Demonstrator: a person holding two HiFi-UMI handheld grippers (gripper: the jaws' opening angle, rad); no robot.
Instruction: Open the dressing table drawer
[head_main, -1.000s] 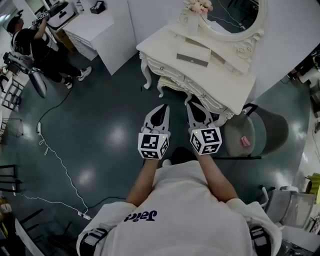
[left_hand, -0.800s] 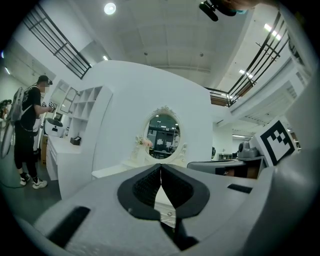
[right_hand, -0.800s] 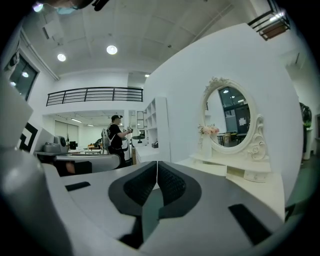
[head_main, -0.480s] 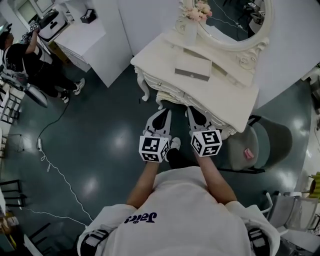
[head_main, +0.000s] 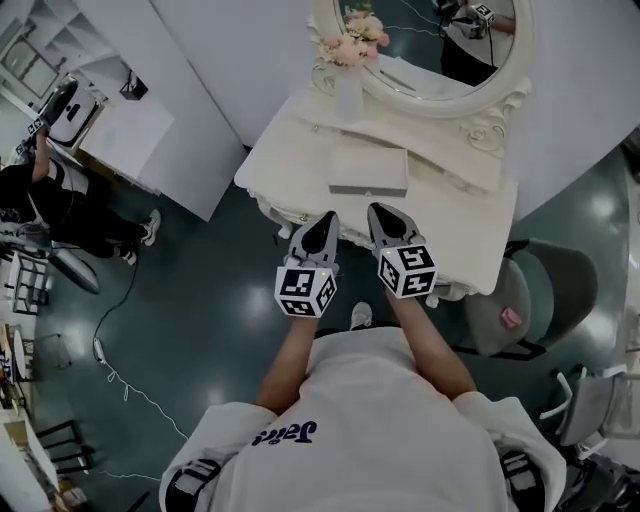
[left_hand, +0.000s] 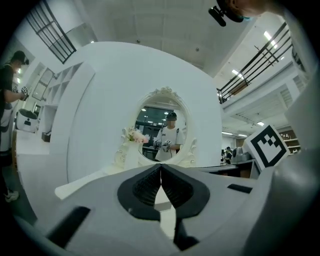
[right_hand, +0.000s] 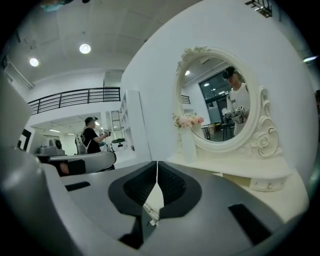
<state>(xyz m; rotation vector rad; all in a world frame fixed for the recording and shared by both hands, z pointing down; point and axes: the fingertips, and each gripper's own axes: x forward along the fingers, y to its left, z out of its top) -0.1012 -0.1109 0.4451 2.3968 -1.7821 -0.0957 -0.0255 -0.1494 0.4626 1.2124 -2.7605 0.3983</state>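
Both grippers shut and empty over the table's front edge.
Your left gripper (head_main: 322, 220) and right gripper (head_main: 378, 212) point side by side across the dressing table (head_main: 440, 185) top. The drawer likely sits lower, in the front face beneath them, hidden by the overhang and about equally near each hand.

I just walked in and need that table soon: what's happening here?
A person stands at the dressing table with a gripper in each hand. The left gripper and right gripper are both shut and empty, held over the table's front edge. No drawer shows pulled out; a flat box and a vase sit on top.
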